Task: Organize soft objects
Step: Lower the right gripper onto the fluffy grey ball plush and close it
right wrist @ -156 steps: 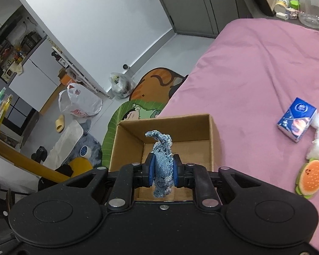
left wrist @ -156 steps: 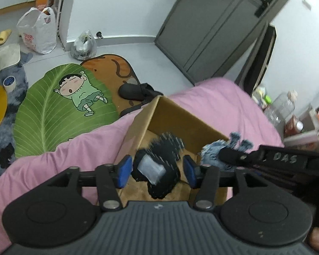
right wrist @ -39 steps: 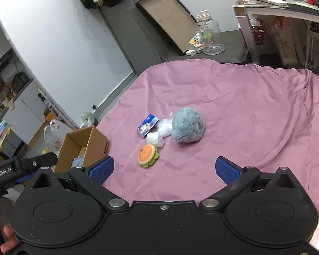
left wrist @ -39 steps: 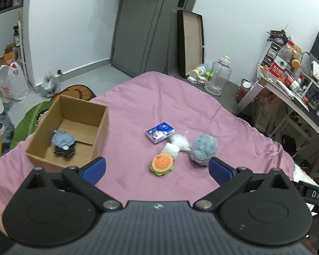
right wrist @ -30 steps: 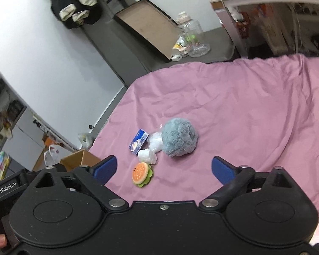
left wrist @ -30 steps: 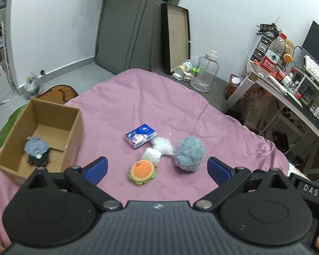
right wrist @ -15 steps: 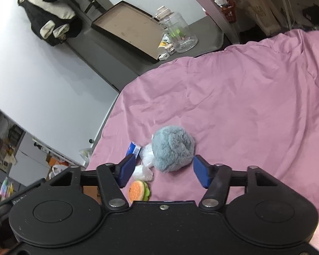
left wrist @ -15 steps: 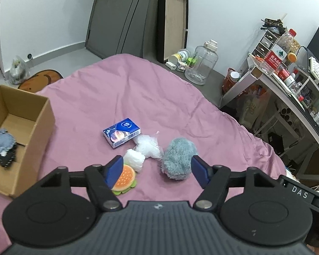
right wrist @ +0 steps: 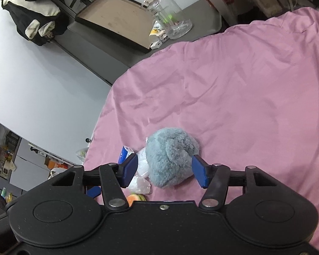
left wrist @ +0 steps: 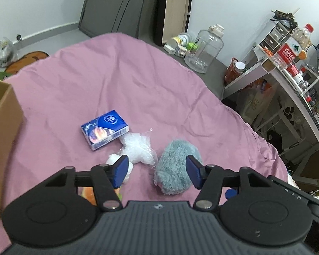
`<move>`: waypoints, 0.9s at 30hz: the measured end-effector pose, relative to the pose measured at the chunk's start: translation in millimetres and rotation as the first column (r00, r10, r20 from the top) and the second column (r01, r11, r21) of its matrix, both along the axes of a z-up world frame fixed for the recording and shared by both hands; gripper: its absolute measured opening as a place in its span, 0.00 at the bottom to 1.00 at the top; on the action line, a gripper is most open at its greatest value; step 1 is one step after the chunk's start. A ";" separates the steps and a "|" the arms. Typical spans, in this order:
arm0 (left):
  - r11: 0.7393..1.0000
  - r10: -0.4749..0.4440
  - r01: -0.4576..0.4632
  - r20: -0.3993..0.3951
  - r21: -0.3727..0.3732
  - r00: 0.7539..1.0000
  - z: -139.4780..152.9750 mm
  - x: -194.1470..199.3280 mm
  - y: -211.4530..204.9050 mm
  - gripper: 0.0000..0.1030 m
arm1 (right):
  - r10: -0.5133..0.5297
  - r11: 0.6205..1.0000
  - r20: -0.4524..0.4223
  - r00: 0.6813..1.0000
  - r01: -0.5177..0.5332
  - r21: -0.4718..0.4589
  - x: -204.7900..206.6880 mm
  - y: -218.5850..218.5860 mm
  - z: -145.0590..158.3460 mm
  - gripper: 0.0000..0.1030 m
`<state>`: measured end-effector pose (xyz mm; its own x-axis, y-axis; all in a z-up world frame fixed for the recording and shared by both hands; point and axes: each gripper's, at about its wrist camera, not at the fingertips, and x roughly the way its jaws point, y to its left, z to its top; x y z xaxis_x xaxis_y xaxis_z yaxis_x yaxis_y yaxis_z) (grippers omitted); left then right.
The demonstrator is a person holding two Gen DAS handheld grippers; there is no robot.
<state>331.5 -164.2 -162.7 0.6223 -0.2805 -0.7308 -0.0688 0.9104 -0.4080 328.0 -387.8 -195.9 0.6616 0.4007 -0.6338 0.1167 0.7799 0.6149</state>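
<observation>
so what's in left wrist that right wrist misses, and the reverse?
Left wrist only: the box at the left edge, and the desk with bottles. Right wrist only: the jacket hanging on the wall. Both: the grey plush, the tissue pack, the white bags, the glass jar and the pink sheet. The left gripper and the right gripper are open.
</observation>
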 end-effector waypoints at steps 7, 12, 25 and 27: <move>0.997 -0.001 -0.001 -0.024 -0.078 1.000 -29.6 23.0 5.6 0.54 | 0.008 1.000 -0.011 1.000 -0.008 0.014 21.3 6.5 -18.1 0.49; 0.994 -0.025 0.021 -0.035 -0.111 0.999 -46.8 38.0 4.3 0.54 | 0.002 1.000 -0.022 1.000 -0.001 0.016 31.2 7.2 -31.9 0.46; 0.966 -0.083 0.065 -0.066 -0.249 0.994 -75.7 56.8 -12.1 0.29 | -0.018 1.000 -0.065 0.998 0.019 0.016 37.5 7.4 -49.8 0.19; 0.966 -0.084 0.067 -0.058 -0.249 0.995 -73.8 55.6 -15.8 0.28 | -0.018 1.000 -0.062 0.998 0.019 0.007 36.8 6.7 -47.2 0.18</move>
